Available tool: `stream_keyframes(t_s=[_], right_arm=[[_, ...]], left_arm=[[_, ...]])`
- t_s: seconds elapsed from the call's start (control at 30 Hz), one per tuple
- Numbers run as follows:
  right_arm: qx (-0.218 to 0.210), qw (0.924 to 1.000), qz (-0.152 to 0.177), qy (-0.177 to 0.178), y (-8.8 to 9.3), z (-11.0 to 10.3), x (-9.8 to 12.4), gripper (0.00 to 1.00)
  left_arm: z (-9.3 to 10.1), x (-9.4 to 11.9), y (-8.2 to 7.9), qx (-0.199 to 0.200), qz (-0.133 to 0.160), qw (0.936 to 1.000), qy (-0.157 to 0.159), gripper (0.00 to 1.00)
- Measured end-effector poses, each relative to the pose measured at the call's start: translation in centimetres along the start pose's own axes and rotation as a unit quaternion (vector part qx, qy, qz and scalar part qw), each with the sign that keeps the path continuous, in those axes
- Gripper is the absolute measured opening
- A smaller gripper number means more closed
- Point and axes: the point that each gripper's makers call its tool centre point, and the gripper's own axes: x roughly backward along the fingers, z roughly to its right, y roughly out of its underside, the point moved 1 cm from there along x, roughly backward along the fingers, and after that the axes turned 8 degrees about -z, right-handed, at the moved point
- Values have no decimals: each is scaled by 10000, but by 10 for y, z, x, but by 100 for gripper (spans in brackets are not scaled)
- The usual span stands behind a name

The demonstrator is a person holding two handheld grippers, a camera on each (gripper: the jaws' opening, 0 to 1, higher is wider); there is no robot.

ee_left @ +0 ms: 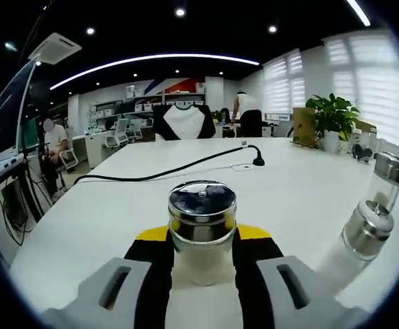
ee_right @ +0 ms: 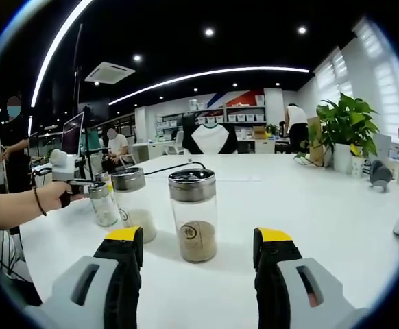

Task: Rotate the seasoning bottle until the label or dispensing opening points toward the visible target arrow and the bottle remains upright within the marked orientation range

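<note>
In the left gripper view, the left gripper (ee_left: 203, 255) has its black, yellow-tipped jaws clenched against the two sides of a clear glass seasoning bottle with a shiny metal grinder cap (ee_left: 201, 218), which stands upright at the lower centre of the frame on the white tabletop (ee_left: 302, 199). At the right edge of that frame two more clear bottles with metal caps (ee_left: 376, 214) appear stretched by the lens. A black cable (ee_left: 165, 172) runs across the tabletop behind the held bottle, and a green potted plant (ee_left: 333, 120) stands at the upper right.

In the right gripper view, the right gripper (ee_right: 198, 250) has its jaws released and spread wide, touching nothing. Between and just beyond them, at frame centre, stands a clear bottle with brown seasoning and a round label (ee_right: 193, 214), upright on the tabletop. Just left of it stands a second clear bottle with pale contents (ee_right: 132, 203), and further left a smaller bottle (ee_right: 103, 204). At the left edge a person's hand (ee_right: 54, 197) holds the other gripper against that smaller bottle. Office shelves and seated people fill the background of both views.
</note>
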Motion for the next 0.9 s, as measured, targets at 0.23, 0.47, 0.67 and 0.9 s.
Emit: stream_keyframes(t_s=[0.23,0.47,0.67,0.9], right_arm=[[20,10000,9,-28,-1,-3,0,66],[19,10000,17,-24,-2,-3,1,66],[17,10000,17,-25,-2,-3,0,66],[21,10000,2,-31,-1,-4,0,66]], left_arm=[[2,15,8,39,-5,10000,52,35],[4,31,14,84,-22,9999,83,35],[8,45,20,70,-8,9999,90,35],[14,60,26,142,-4,9999,98,35]])
